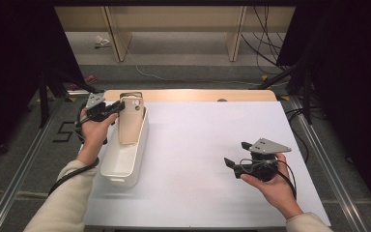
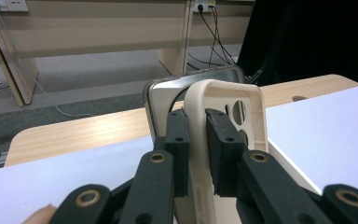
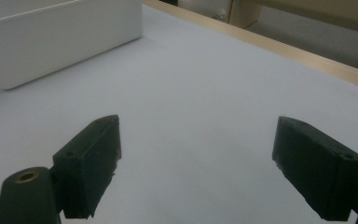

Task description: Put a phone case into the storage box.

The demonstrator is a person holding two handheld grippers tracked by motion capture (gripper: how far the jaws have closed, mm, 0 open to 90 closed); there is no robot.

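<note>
A cream phone case (image 1: 131,123) with camera cut-outs stands upright in the far end of a white bin (image 1: 125,170). My left gripper (image 1: 121,107) is shut on the case's side edge. In the left gripper view the black pads (image 2: 179,135) press on the case (image 2: 228,93) from both sides. A silver-rimmed phone (image 2: 158,95) stands just behind the case; whether it sits inside the case I cannot tell. My right gripper (image 1: 236,153) is held low over the white mat at the right, open, with nothing between its fingers (image 3: 93,154).
The white mat (image 1: 198,145) covers most of the wooden table (image 1: 193,94). In the right gripper view the bin's wall (image 3: 60,42) stands far off at the upper left. Wooden shelving legs and cables lie beyond the table's far edge.
</note>
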